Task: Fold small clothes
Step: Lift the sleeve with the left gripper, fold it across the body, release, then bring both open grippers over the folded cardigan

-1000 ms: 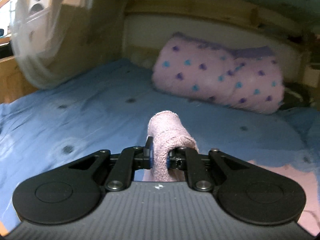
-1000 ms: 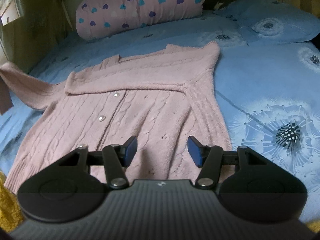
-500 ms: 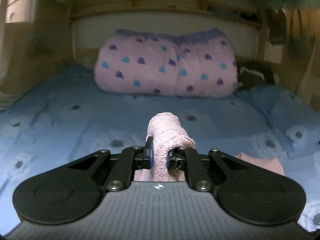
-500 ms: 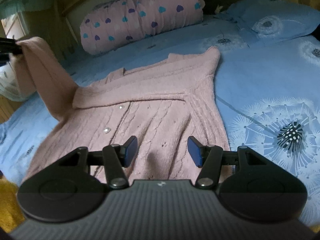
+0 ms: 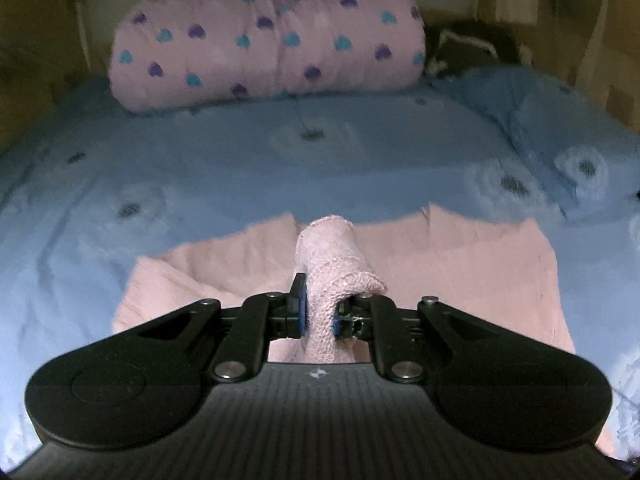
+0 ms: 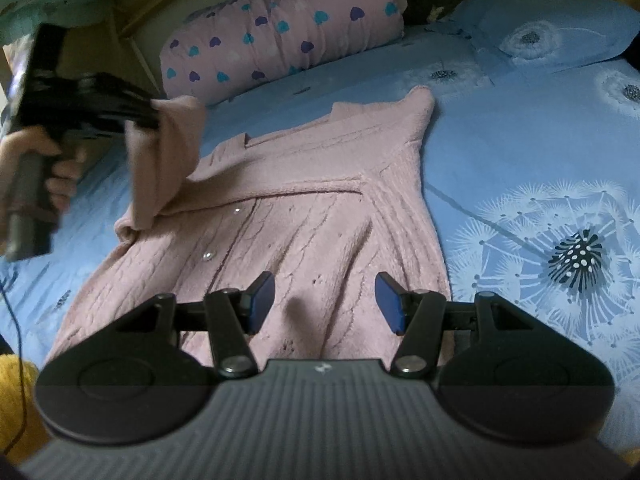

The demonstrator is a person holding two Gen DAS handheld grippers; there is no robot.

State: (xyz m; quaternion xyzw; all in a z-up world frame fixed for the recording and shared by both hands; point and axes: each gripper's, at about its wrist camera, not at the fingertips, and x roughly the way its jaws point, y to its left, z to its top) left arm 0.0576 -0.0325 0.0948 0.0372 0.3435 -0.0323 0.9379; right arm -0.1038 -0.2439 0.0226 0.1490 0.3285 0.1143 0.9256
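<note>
A small pink knitted cardigan [image 6: 304, 216] lies button-side up on the blue bedspread. Its right sleeve is folded across the chest. My left gripper [image 5: 319, 314] is shut on the cuff of the left sleeve [image 5: 332, 256] and holds it lifted above the cardigan body [image 5: 472, 264]. In the right wrist view the left gripper [image 6: 154, 116] shows at the upper left with the sleeve [image 6: 160, 160] hanging from it. My right gripper [image 6: 325, 304] is open and empty, low over the cardigan's hem.
A rolled pink blanket with hearts [image 5: 272, 36] lies at the head of the bed. A blue pillow [image 6: 548, 24] sits at the far right. A yellow cloth [image 6: 16, 392] shows at the lower left. A wooden bed frame [image 5: 32, 52] bounds the left side.
My left gripper has swung right and inward with the sleeve, from out at the bed's left side to above the cardigan. The right gripper has stayed open over the hem.
</note>
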